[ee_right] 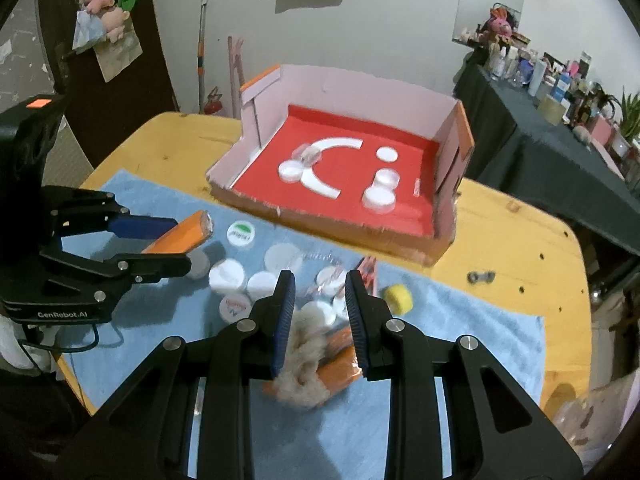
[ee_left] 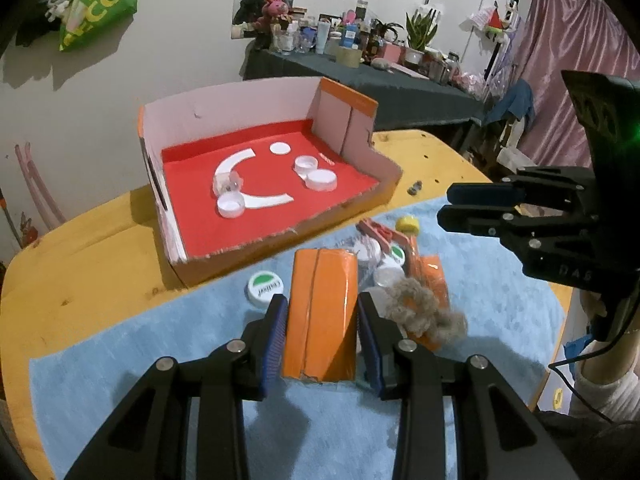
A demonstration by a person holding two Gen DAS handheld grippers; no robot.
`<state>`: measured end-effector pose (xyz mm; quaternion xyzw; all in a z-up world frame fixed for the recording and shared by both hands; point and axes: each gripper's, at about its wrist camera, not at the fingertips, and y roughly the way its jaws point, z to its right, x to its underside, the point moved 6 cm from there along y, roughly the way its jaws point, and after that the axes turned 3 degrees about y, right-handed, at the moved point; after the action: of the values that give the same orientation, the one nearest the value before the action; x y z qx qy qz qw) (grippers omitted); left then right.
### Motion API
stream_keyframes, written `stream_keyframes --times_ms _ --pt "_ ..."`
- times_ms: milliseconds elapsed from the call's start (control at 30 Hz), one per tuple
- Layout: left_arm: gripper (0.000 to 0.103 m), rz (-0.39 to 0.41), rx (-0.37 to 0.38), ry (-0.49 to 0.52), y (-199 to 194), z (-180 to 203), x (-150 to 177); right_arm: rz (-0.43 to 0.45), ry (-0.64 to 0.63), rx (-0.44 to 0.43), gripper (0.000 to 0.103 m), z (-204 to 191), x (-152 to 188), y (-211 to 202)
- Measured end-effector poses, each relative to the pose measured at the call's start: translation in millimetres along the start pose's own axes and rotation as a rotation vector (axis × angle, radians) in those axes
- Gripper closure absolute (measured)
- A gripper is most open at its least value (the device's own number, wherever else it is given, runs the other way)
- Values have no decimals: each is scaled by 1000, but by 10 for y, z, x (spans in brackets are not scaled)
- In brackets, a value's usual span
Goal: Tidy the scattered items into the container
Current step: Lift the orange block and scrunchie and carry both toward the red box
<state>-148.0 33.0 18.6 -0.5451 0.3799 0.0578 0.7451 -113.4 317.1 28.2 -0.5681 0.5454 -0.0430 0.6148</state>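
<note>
My left gripper (ee_left: 322,300) is shut on a glossy orange box (ee_left: 320,312), held above the blue towel (ee_left: 120,360). In the right wrist view the left gripper (ee_right: 184,242) shows at the left with the orange box (ee_right: 180,234). My right gripper (ee_right: 320,276) hovers with its jaws a narrow gap apart and nothing pressed between them. Beneath it lie a fuzzy beige scrunchie (ee_right: 300,356) and an orange packet (ee_right: 340,360). White caps, a green-logo cap (ee_right: 240,233) and a yellow cap (ee_right: 398,299) are scattered around. The red-floored cardboard container (ee_left: 224,112) beyond holds several white caps.
The towel covers the near part of a yellow wooden table (ee_left: 80,260). A pink clothespin (ee_right: 368,270) lies among the caps, and a small metal piece (ee_right: 480,277) sits on bare wood. A dark-clothed side table (ee_right: 540,140) crowded with bottles stands at the back right.
</note>
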Motion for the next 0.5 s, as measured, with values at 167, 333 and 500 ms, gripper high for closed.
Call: stream_keyframes --times_ms 167,333,500 --pt "66 5 -2 1 17 -21 -74 -2 -6 -6 78 22 -59 6" --pt "66 -2 1 5 46 3 -38 -68 -33 -11 78 -67 193 134" --pt "66 -9 10 10 57 42 24 -141 -28 -22 78 -128 511 304"
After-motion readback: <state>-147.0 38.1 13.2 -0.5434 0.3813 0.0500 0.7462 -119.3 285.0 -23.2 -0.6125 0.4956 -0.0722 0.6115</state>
